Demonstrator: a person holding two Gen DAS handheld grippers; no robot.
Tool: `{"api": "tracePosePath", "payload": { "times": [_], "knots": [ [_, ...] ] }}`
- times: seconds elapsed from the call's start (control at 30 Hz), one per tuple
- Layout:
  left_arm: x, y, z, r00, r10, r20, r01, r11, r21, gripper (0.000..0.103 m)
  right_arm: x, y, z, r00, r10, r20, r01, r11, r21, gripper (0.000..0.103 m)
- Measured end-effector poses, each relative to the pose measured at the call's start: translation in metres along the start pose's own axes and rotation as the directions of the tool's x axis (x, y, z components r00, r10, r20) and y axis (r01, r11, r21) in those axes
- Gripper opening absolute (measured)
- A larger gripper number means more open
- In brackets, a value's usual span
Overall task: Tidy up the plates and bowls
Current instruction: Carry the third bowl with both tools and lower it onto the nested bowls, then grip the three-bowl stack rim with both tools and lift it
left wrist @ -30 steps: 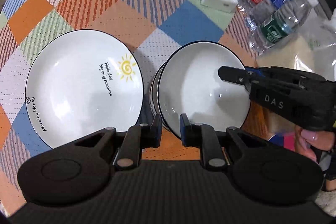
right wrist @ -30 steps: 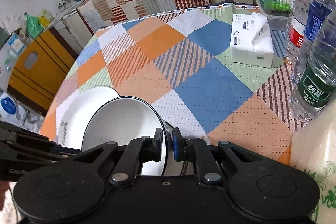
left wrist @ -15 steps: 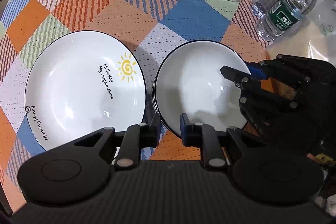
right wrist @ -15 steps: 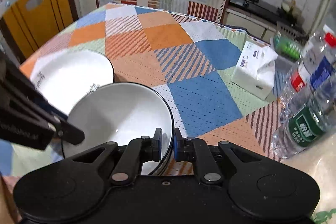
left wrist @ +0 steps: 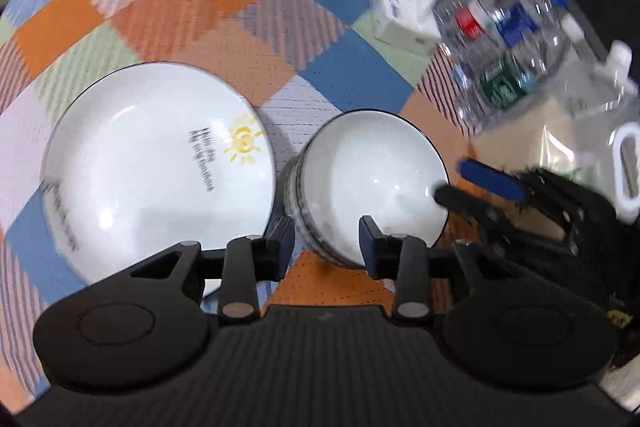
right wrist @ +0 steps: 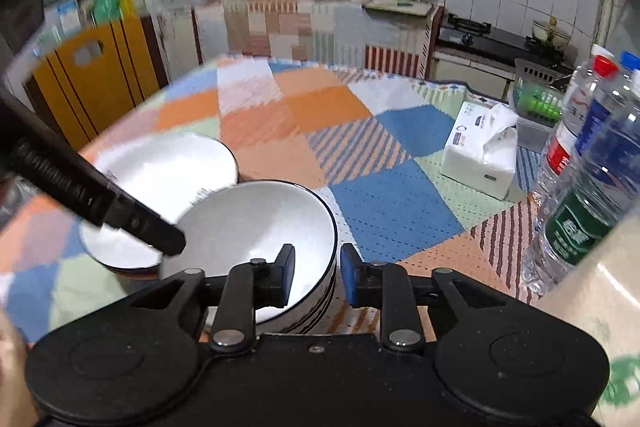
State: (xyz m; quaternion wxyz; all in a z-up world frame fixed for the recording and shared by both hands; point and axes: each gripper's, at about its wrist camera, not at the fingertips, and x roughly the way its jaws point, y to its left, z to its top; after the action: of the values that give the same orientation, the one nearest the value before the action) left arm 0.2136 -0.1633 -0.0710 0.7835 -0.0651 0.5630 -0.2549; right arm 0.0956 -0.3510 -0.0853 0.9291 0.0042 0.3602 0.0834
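A stack of white bowls [left wrist: 372, 179] with dark rims sits on the checked tablecloth, just right of a white plate [left wrist: 152, 179] printed with a sun and writing. My left gripper [left wrist: 326, 239] straddles the stack's near left rim; its jaws are opening and the pads stand off the rim. My right gripper [right wrist: 317, 271] straddles the bowls' [right wrist: 256, 223] right rim, jaws also opening, pads apart from it. It appears again in the left wrist view as the right gripper [left wrist: 450, 179]. A finger [right wrist: 132, 219] of the left gripper crosses over the plate [right wrist: 160, 171].
A tissue pack [right wrist: 480, 151] lies at the table's far right. Several water bottles [right wrist: 592, 163] stand close on the right, beside a clear plastic bag [left wrist: 592, 131]. Kitchen counters and a yellow cabinet [right wrist: 92, 79] lie beyond the table's far edge.
Both grippers were shut on the bowl's rim and now their jaws stand apart around it. The bowl has settled level on the stack. Both views have shifted and blurred.
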Motion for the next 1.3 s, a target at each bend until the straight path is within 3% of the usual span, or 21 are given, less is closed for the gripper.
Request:
{"api": "tracePosePath", "payload": {
  "times": [0.1, 0.17, 0.37, 0.53, 0.67, 0.77, 0.9, 1.13, 1.3],
  "knots": [
    [-0.014, 0.009, -0.011, 0.996, -0.082, 0.031, 0.083, 0.994, -0.064, 0.035, -0.018, -0.003, -0.01, 0.998, 0.04, 0.045, -0.04, 0.999, 0.013, 0.054],
    [-0.019, 0.009, -0.017, 0.995, -0.087, 0.054, 0.09, 0.994, -0.066, 0.035, -0.026, -0.003, -0.019, 0.997, 0.065, 0.049, -0.066, 0.998, 0.001, 0.058],
    [-0.022, -0.005, -0.035, 0.99, -0.016, 0.14, 0.009, 0.999, 0.052, 0.043, -0.025, 0.004, -0.041, 0.995, 0.092, 0.024, -0.09, 0.994, -0.067, 0.072],
    [-0.011, -0.014, -0.046, 0.981, 0.059, 0.186, -0.079, 0.992, 0.101, 0.048, -0.003, 0.01, -0.058, 0.996, 0.084, -0.042, -0.088, 0.992, -0.089, 0.075],
    [-0.001, -0.009, -0.048, 0.983, 0.046, 0.179, -0.053, 0.998, 0.033, 0.052, 0.021, 0.014, -0.066, 0.993, 0.069, -0.099, -0.082, 0.987, -0.14, 0.078],
    [0.008, -0.004, -0.049, 0.983, 0.022, 0.181, -0.017, 0.999, -0.031, 0.054, 0.036, 0.015, -0.07, 0.993, 0.064, -0.102, -0.081, 0.981, -0.174, 0.088],
    [0.023, 0.001, -0.049, 0.985, 0.019, 0.172, -0.001, 0.994, -0.106, 0.055, 0.05, 0.017, -0.072, 0.992, 0.077, -0.104, -0.095, 0.978, -0.188, 0.089],
    [0.043, 0.007, -0.052, 0.989, 0.019, 0.149, 0.009, 0.982, -0.187, 0.055, 0.074, 0.02, -0.074, 0.998, 0.06, -0.036, -0.067, 0.968, -0.244, 0.094],
    [0.052, 0.01, -0.055, 0.987, 0.009, 0.16, 0.028, 0.974, -0.225, 0.055, 0.087, 0.018, -0.075, 0.995, 0.097, -0.002, -0.095, 0.975, -0.199, 0.101]
  ]
}}
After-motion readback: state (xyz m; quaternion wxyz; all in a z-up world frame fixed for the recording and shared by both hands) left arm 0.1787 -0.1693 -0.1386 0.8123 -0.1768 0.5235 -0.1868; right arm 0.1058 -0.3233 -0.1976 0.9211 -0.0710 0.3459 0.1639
